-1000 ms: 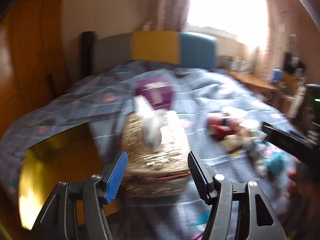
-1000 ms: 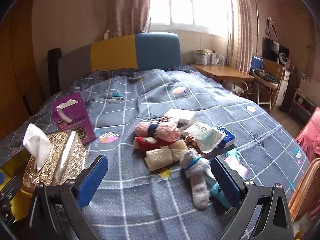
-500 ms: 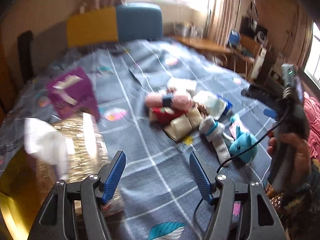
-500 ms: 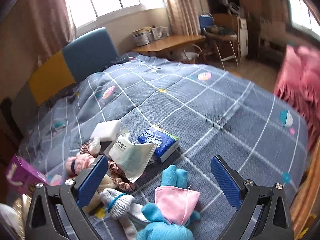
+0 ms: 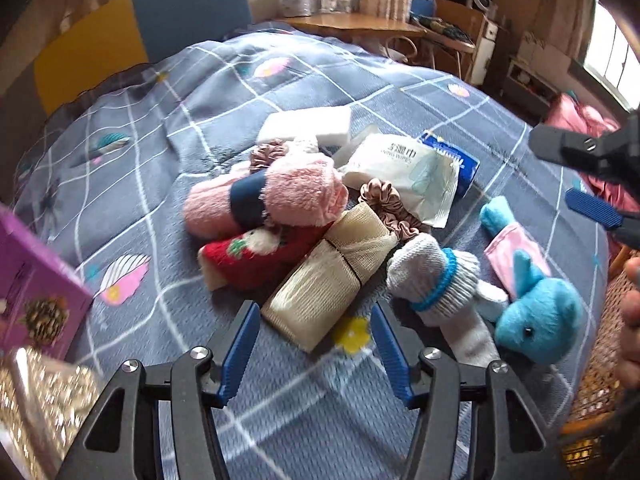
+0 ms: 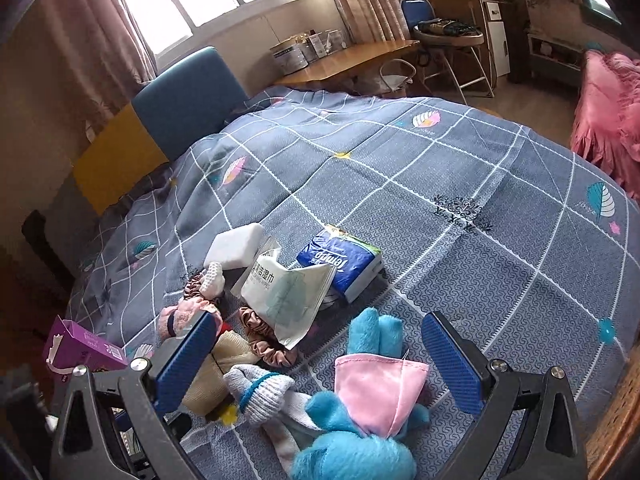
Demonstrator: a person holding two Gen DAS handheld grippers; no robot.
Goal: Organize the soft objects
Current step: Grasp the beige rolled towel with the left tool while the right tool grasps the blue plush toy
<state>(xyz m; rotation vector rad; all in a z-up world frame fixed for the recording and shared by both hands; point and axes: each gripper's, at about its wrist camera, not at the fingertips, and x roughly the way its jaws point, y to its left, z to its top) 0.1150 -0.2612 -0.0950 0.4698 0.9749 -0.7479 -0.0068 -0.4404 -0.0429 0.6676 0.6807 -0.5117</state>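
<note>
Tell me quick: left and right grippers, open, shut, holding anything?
Left gripper: fingers closing but apart, empty, above the beige roll.
Right gripper: open, empty, over the blue plush toy.

Bedspread (image 5: 280, 92): matt woven cloth, printed grid. Pink sock roll (image 5: 276, 200): fluffy fleece. Beige roll (image 5: 328, 280): coarse gauze-like knit. Blue toy (image 5: 540, 316): short plush. Scrunchie (image 5: 388, 208): shiny satin. Wipes packet (image 5: 408, 176): glossy crinkled plastic. Desk (image 6: 344, 60): smooth varnished wood.
</note>
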